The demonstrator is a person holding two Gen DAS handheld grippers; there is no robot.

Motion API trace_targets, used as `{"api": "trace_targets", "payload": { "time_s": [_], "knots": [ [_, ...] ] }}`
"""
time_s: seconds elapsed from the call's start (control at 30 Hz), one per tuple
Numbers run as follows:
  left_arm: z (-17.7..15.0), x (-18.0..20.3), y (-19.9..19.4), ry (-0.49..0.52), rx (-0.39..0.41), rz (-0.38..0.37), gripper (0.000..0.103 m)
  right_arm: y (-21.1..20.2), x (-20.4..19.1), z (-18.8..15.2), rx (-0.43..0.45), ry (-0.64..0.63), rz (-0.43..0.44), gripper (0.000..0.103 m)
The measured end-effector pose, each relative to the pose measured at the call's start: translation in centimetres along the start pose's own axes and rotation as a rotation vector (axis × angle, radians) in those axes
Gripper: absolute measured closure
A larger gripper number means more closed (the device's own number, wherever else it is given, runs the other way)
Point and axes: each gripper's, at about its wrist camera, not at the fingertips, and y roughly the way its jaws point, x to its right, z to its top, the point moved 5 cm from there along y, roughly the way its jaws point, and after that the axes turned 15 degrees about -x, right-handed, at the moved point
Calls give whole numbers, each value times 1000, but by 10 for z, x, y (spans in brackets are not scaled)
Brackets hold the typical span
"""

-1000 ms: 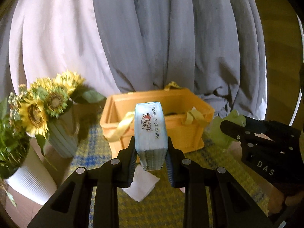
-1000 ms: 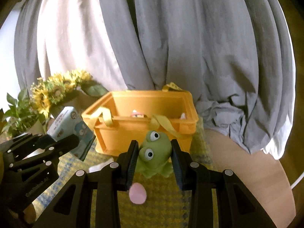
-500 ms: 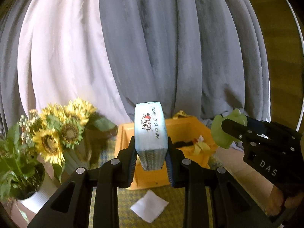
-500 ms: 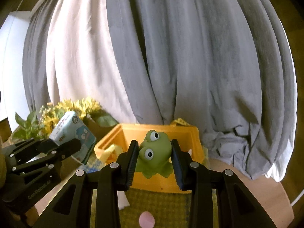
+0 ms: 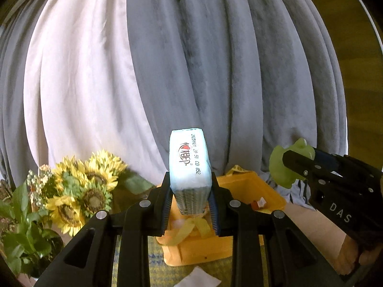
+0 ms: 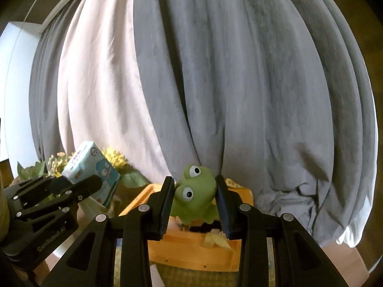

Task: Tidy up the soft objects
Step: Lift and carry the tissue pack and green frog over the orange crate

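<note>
Left gripper: jaws clamped on a pale blue tissue pack, held upright, narrow end toward the camera. Soft plastic wrap, red logo with a heart and a line of printed code down that end; lower part patterned in a fine blue-grey weave. Seen from the right wrist, the same pack tilted, its broad face printed with a blue cartoon creature, raised in front of the sunflowers.

Right gripper: jaws closed on a green rubber frog, squeezed at both sides of the head. Smooth, matte green body, two bulging white eyes with black pupils, head leaning to the left, stubby feet hanging below the pads. From the left wrist, only the frog's back visible, sticking out past the black fingers.

Both items held in the air above an orange plastic basket with yellow ribbon handles. Inside the basket, small items, too indistinct to name. Basket resting on a yellow-and-blue woven mat on the tabletop. White folded cloth flat on the mat, just in front of the basket. Sunflowers and a leafy plant left of the basket. Grey and white curtains behind.
</note>
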Motion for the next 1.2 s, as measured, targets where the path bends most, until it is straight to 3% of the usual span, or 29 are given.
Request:
{"api": "trace_targets", "payload": {
  "time_s": [0.43,0.83,1.2],
  "knots": [
    [24,-4,22,22,21,24,75,27,6,22,9,17,7,68],
    [25,-11,83,14,-97,7,75,79,14,31,-63,16,-21,68],
    [16,-11,139,30,-206,-15,75,135,25,23,-200,41,-26,67]
  ]
}}
